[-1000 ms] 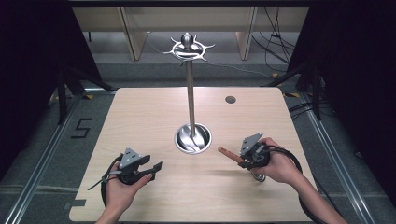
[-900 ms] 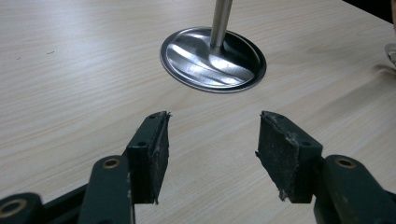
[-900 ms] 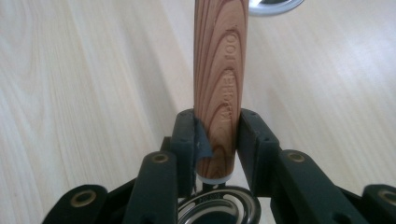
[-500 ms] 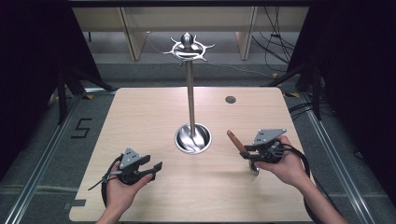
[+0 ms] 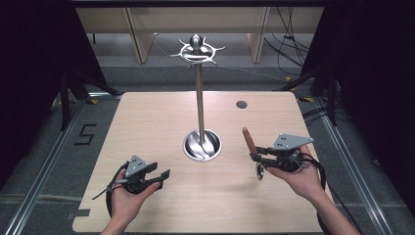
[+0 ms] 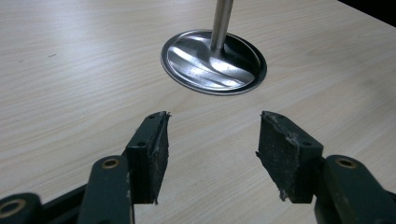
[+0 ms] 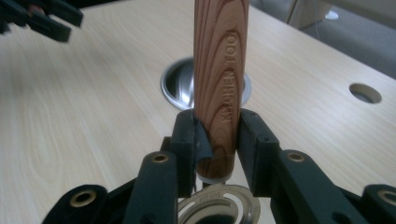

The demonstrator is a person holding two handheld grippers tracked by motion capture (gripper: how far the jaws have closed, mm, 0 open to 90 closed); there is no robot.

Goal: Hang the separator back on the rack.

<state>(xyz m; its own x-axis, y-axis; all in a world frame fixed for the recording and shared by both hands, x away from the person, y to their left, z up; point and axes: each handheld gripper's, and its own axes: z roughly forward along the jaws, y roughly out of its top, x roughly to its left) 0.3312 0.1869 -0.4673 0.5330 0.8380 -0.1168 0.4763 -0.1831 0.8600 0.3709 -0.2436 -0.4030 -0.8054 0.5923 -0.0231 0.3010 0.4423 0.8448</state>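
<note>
**Right gripper clamping a wooden-handled tool beside the metal stand**

High view: A metal stand (image 5: 197,88) is rising from the middle of the table (image 5: 147,127); its round dished base (image 5: 202,145) is sitting on the wood with nothing in it but the pole's foot, and a ring of hooks at the top is carrying nothing. The right gripper (image 5: 255,155) is hovering just right of the base, held in the right hand (image 5: 298,174). It is gripping a tool (image 5: 247,140) whose wooden handle is pointing up and slightly away from the person, while a round metal end is hanging below the jaws, near the tabletop. The left gripper (image 5: 164,175) is sitting in the left hand (image 5: 128,196) near the table's front left, well apart from the stand, with its jaws spread and nothing in them. A small round hole (image 5: 241,104) is showing in the table toward the far right.

Left gripper view: The left gripper (image 6: 212,135) is holding its two pads wide apart over bare wood, with the base (image 6: 243,77) lying ahead of them.

Right gripper view: The right gripper (image 7: 217,135) is squeezing the tool (image 7: 220,70) from both sides near the handle's lower end; the handle, lettered "KITCHEN TOO…", is standing straight up between the jaws. A metal ring on the tool is showing below them. The base (image 7: 175,86) is lying behind the handle, and the hole (image 7: 365,93) is off to the right.
</note>
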